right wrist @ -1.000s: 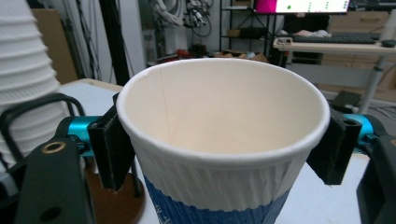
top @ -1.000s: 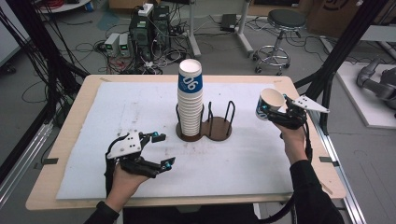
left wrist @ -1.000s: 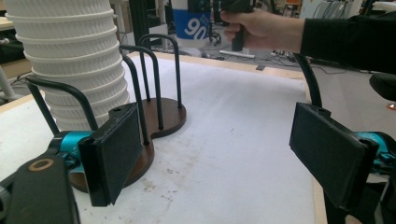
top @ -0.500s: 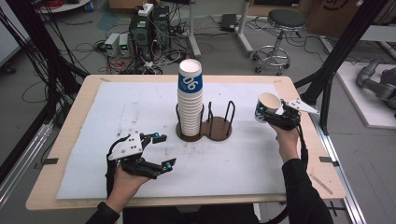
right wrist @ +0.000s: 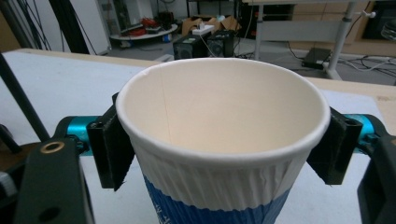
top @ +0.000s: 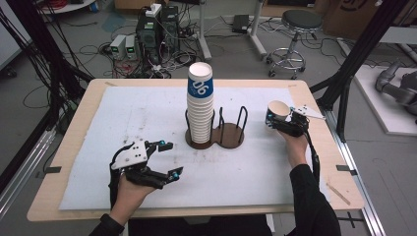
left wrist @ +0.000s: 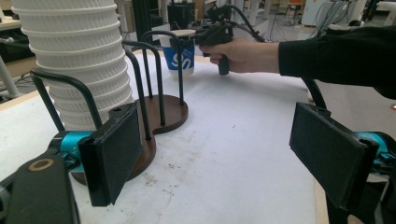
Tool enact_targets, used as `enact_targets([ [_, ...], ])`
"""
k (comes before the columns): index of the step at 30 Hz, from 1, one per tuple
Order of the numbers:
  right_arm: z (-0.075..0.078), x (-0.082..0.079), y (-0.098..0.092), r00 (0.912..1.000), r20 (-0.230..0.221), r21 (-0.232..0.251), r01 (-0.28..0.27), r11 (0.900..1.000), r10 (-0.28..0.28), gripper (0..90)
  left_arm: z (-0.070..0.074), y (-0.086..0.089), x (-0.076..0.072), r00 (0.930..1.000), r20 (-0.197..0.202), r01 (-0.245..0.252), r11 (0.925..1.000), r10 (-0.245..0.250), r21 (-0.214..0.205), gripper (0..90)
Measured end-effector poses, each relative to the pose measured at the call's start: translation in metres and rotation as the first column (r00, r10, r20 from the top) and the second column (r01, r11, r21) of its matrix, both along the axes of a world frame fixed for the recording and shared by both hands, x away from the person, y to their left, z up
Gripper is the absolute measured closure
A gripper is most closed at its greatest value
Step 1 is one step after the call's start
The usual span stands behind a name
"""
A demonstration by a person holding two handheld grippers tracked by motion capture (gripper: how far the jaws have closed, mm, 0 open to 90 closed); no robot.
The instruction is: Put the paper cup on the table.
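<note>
At right of centre in the high view, the right gripper (top: 284, 121) had its fingers pinching a single blue-and-white paper cup (top: 277, 114), upright and empty inside, held apart from the tall cup stack (top: 200, 109) at centre frame. That stack filled one ring of the dark two-ring holder (top: 215, 138) on the surface (top: 88, 123), while the other ring stood empty, so stacking or sorting looked only partly done. At lower left, the left gripper (top: 166, 159) rested with fingers spread, holding nothing.
</note>
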State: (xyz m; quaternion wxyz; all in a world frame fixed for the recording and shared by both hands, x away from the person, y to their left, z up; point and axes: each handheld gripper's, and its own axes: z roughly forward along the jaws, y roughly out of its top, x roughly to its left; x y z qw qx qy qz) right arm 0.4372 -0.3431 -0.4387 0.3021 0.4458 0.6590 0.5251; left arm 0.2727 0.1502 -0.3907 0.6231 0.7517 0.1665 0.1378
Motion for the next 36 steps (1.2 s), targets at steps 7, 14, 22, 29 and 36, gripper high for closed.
enact_targets([
  [7, -0.005, 0.002, 0.002, 0.9998, -0.017, -0.012, 0.005, 0.9999, -0.005, 20.8, -0.001, 0.000, 0.001, 1.0000, -0.003, -0.005, 1.0000, 0.005, -0.001, 17.0],
  [14, -0.002, -0.002, 0.001, 0.9986, -0.052, -0.034, 0.008, 0.9994, -0.010, 19.3, -0.001, -0.002, 0.002, 1.0000, -0.009, -0.004, 1.0000, 0.004, 0.004, 17.0],
  [22, -0.001, -0.008, 0.003, 0.9972, -0.073, -0.071, 0.012, 0.9974, -0.017, 18.0, 0.000, -0.006, 0.001, 1.0000, -0.002, 0.008, 0.9999, -0.008, 0.007, 17.0],
  [29, -0.001, -0.009, 0.008, 0.9956, -0.091, -0.111, 0.013, 0.9938, -0.023, 15.0, 0.000, -0.007, 0.002, 1.0000, -0.001, 0.010, 0.9999, -0.010, 0.005, 17.0],
  [36, 0.002, -0.012, 0.008, 0.9928, -0.117, -0.113, 0.013, 0.9935, -0.026, 14.8, 0.000, -0.007, 0.001, 0.9999, -0.002, 0.010, 0.9999, -0.010, 0.008, 17.0],
])
